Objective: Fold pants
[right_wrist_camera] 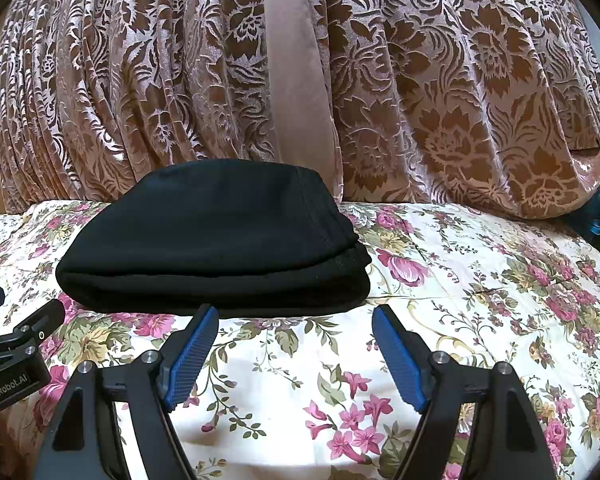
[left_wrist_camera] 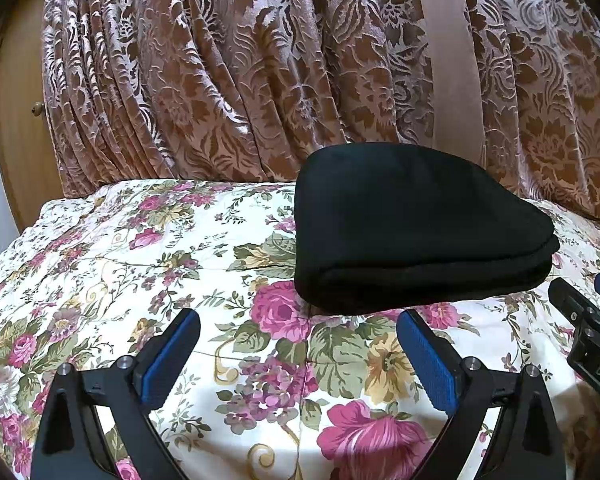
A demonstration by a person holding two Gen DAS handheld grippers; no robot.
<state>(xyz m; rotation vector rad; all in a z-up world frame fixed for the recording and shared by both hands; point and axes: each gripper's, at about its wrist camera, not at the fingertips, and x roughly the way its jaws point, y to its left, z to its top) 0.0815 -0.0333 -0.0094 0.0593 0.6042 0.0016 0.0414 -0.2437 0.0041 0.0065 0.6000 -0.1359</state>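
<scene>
The black pants (left_wrist_camera: 416,224) lie folded into a compact stack on the floral bedspread (left_wrist_camera: 140,264). In the right wrist view the pants (right_wrist_camera: 220,240) sit just ahead and to the left, layered edges facing me. My left gripper (left_wrist_camera: 298,324) is open and empty, a little short of the stack's near left corner. My right gripper (right_wrist_camera: 294,320) is open and empty, just short of the stack's near right corner. Each gripper shows at the edge of the other's view: the right one (left_wrist_camera: 588,320) and the left one (right_wrist_camera: 16,332).
A brown and pink patterned curtain (left_wrist_camera: 260,72) hangs right behind the bed. A wooden cabinet door with a knob (left_wrist_camera: 20,120) stands at the far left. The bedspread (right_wrist_camera: 480,280) extends to the right of the pants.
</scene>
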